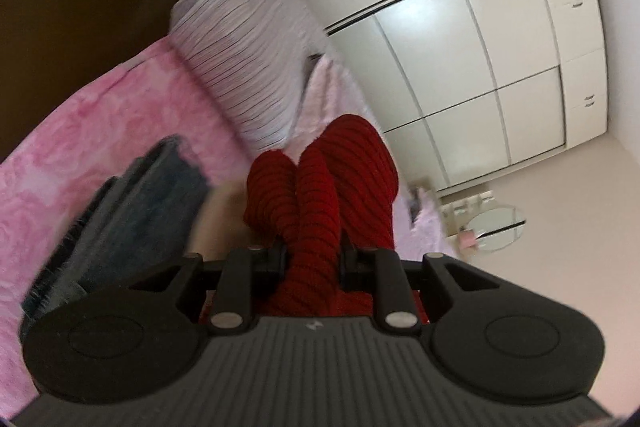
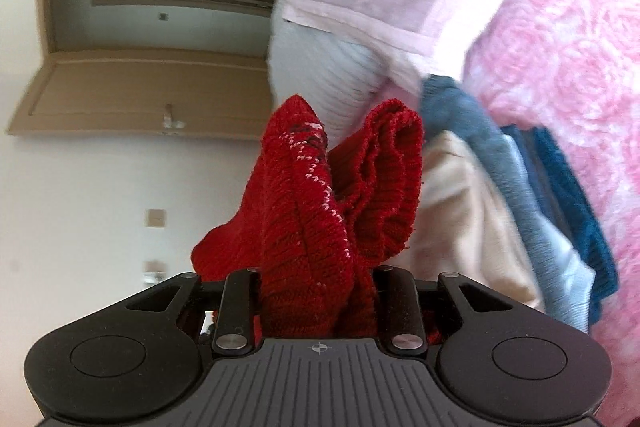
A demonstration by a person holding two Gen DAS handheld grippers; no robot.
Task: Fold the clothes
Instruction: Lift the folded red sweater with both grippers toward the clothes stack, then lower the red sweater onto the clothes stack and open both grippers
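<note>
While two grippers, left gripper point(image 1: 313, 259) and right gripper point(image 2: 316, 287), clamp one red sweater point(image 2: 320, 211).

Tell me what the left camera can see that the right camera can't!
Only the left camera shows the white wardrobe and a round mirror.

Only the right camera shows the open door, the white stitching on the red knit, and a beige cloth.

Both show the red sweater, held in the left tool and the right tool, plus the pink blanket, striped pillow and folded blue clothes.
</note>
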